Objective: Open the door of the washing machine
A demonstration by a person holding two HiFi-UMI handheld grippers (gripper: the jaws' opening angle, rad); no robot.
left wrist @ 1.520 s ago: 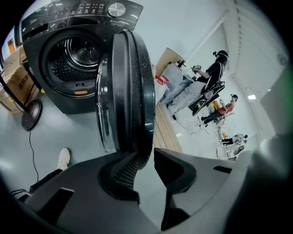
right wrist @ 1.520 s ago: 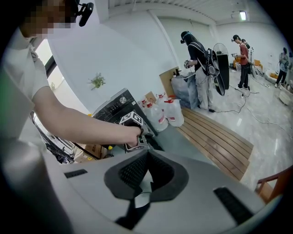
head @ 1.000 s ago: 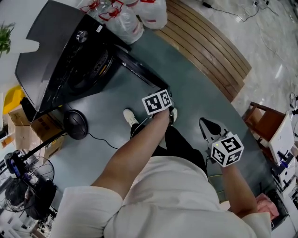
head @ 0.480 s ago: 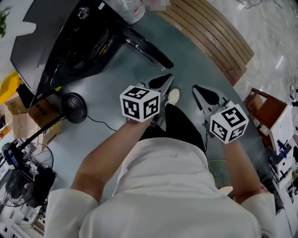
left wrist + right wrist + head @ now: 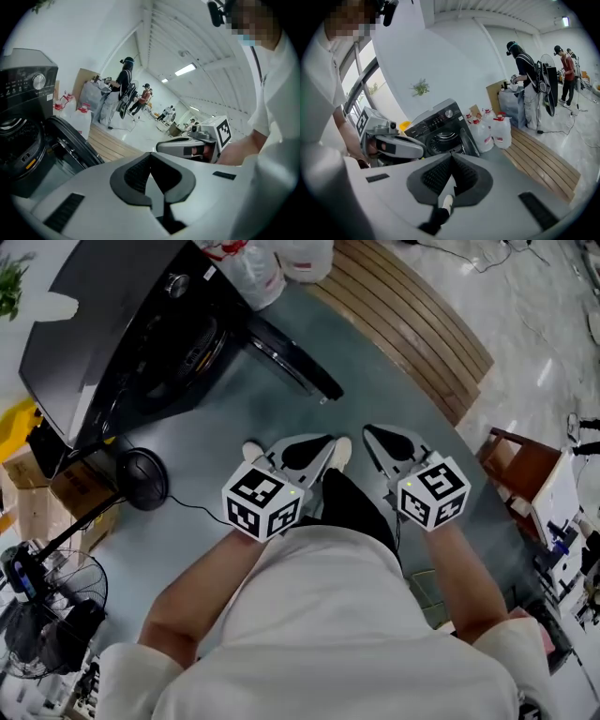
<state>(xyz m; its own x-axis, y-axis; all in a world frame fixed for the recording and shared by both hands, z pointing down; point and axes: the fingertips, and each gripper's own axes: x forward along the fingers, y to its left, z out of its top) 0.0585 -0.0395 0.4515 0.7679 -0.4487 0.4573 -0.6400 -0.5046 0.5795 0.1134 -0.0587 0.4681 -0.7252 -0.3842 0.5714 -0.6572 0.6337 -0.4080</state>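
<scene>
The dark grey washing machine point(image 5: 94, 324) stands at the upper left of the head view, its drum point(image 5: 187, 348) exposed. Its door point(image 5: 291, 357) is swung out wide over the floor. My left gripper point(image 5: 325, 442) is shut with nothing in it, held up near my body and well clear of the door's free end. My right gripper point(image 5: 368, 432) hangs close beside it, also shut and empty. The left gripper view shows the machine point(image 5: 23, 117) and open door point(image 5: 70, 145) beyond the shut left gripper point(image 5: 150, 157). Past my right gripper point(image 5: 452, 157) is the machine point(image 5: 438, 124).
Water jugs point(image 5: 253, 273) stand behind the machine beside a curved wooden platform point(image 5: 412, 324). A round black object point(image 5: 141, 479) with a cable lies on the floor near cardboard boxes point(image 5: 66, 488). A wooden chair point(image 5: 516, 470) is at the right. People point(image 5: 529, 89) stand farther back.
My left gripper has come away from the door's free end, risen toward my body and rolled. The right gripper has drawn in beside it. The door stays swung open.
</scene>
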